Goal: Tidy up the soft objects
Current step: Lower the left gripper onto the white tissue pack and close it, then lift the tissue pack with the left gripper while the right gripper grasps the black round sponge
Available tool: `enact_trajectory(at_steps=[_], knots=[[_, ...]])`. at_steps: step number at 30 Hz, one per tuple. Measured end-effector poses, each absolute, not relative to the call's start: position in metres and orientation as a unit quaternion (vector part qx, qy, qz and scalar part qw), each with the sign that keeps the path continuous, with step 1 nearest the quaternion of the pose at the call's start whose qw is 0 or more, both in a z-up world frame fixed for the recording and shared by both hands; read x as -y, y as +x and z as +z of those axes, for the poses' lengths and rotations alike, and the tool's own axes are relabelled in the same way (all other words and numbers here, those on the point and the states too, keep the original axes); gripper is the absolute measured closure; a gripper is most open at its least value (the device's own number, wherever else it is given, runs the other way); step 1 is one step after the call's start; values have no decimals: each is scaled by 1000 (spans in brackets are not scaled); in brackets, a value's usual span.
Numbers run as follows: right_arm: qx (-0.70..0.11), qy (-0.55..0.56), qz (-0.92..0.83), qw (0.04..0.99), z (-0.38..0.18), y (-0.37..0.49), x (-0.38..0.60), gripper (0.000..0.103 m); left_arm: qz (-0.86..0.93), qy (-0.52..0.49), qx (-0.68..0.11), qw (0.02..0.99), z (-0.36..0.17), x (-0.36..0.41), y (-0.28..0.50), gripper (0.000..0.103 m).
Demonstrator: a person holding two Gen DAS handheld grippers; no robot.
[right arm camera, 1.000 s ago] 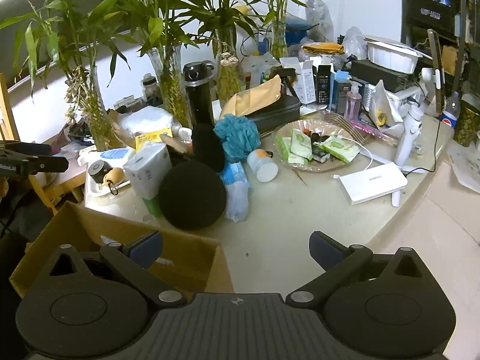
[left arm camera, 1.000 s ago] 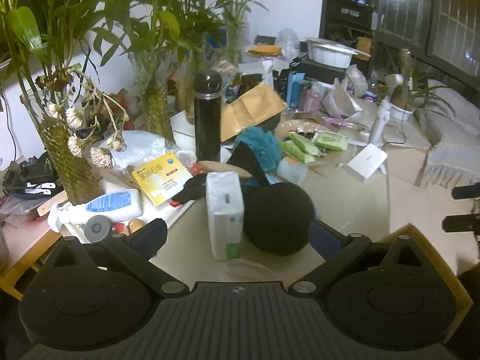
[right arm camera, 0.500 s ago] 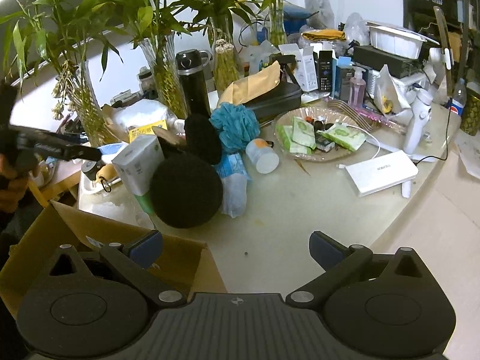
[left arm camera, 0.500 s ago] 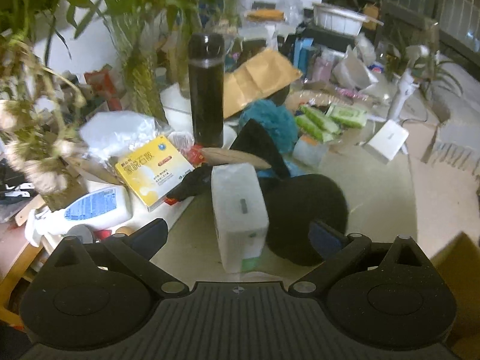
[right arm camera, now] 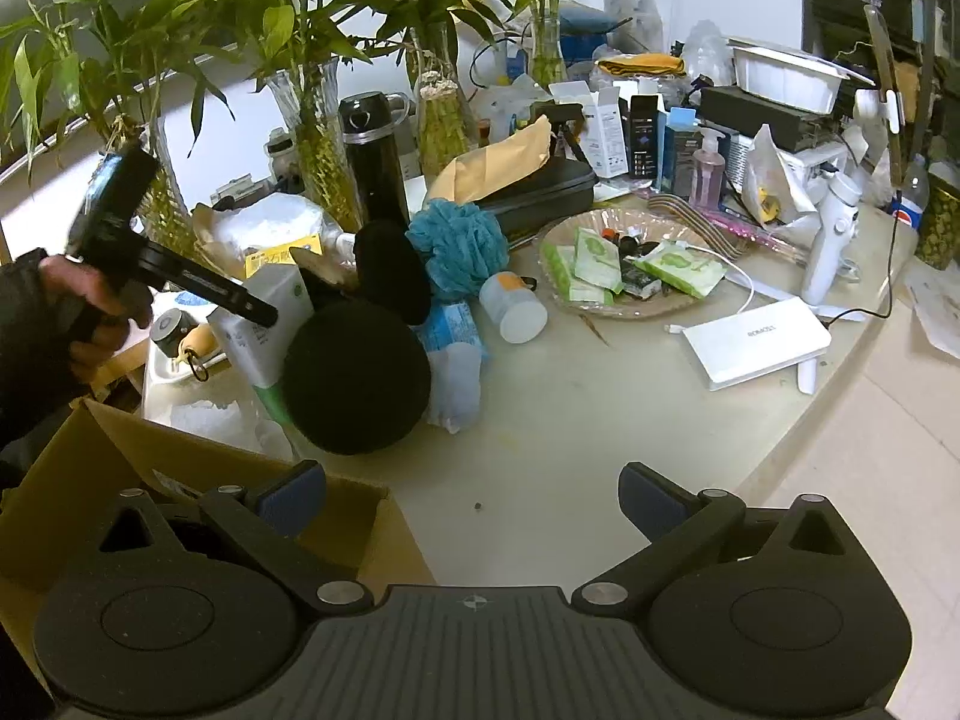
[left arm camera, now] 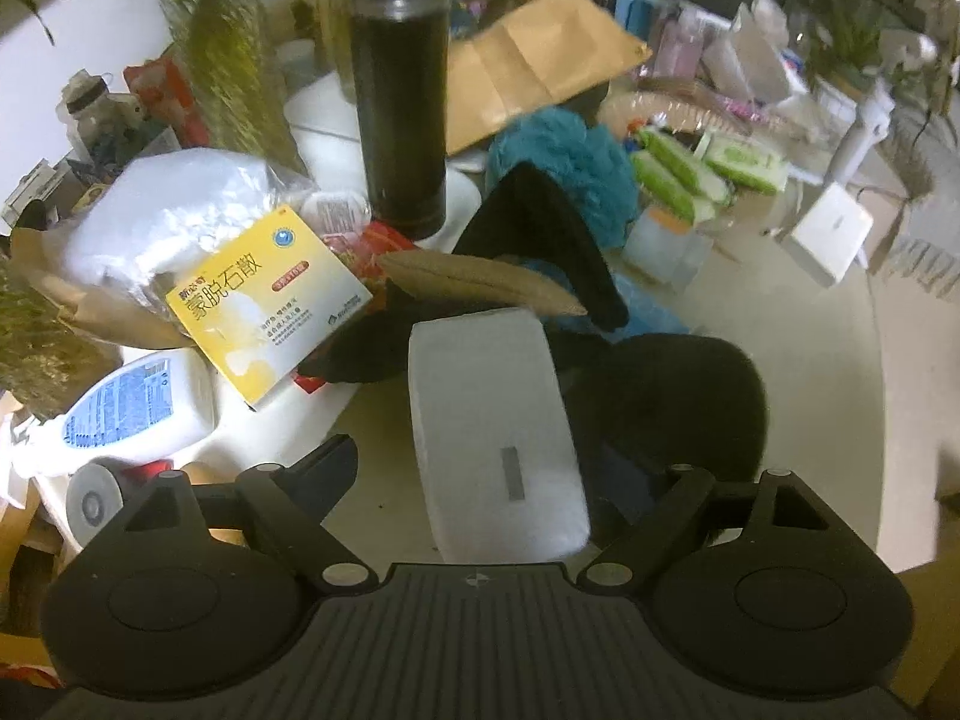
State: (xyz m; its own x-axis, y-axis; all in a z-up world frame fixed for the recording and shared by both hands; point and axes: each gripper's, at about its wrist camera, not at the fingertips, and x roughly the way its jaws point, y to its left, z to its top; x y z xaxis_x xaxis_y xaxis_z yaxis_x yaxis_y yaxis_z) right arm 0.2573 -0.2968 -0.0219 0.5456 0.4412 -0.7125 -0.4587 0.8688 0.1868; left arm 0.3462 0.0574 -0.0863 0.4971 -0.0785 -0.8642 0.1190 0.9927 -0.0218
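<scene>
The left gripper (left arm camera: 489, 468), jaws just closing, straddled the tissue pack (left arm camera: 495, 420) (contact seemingly pending); next, squeeze gently; the right gripper (right arm camera: 471, 489) gaped empty.

The tissue pack (left arm camera: 498, 426) has glossy plastic wrap; the black hat (right arm camera: 357, 381) is matt fuzzy cloth; the box (right arm camera: 78, 480) is plain cardboard; the tabletop (right arm camera: 600, 420) is smooth.

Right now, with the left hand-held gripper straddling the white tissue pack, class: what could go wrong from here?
1. The left hand-held gripper has been closing around the tissue pack. Its right finger sits against the round black cushion and may pinch that too.
2. The yellow medicine box leans close beside the pack; lifting could knock it.
3. The soft pack may squash and slip.
</scene>
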Motion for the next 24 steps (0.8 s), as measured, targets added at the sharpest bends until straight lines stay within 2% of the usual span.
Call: enact_trajectory(at_steps=[1,2,10,24], knots=[[-402,-10,256,879,-22,258,297,0,-54,23,-502,863,-89,-56,349,44],[-402,-9,255,879,-22,258,297,0,-51,24,-509,859,-92,-56,351,52],[-399,-6,256,881,-23,262,298,0,-38,16,-519,854,-91,-55,340,56],[-386,11,305,871,-19,297,285,0,-54,-3,-441,896,-47,-64,289,56]])
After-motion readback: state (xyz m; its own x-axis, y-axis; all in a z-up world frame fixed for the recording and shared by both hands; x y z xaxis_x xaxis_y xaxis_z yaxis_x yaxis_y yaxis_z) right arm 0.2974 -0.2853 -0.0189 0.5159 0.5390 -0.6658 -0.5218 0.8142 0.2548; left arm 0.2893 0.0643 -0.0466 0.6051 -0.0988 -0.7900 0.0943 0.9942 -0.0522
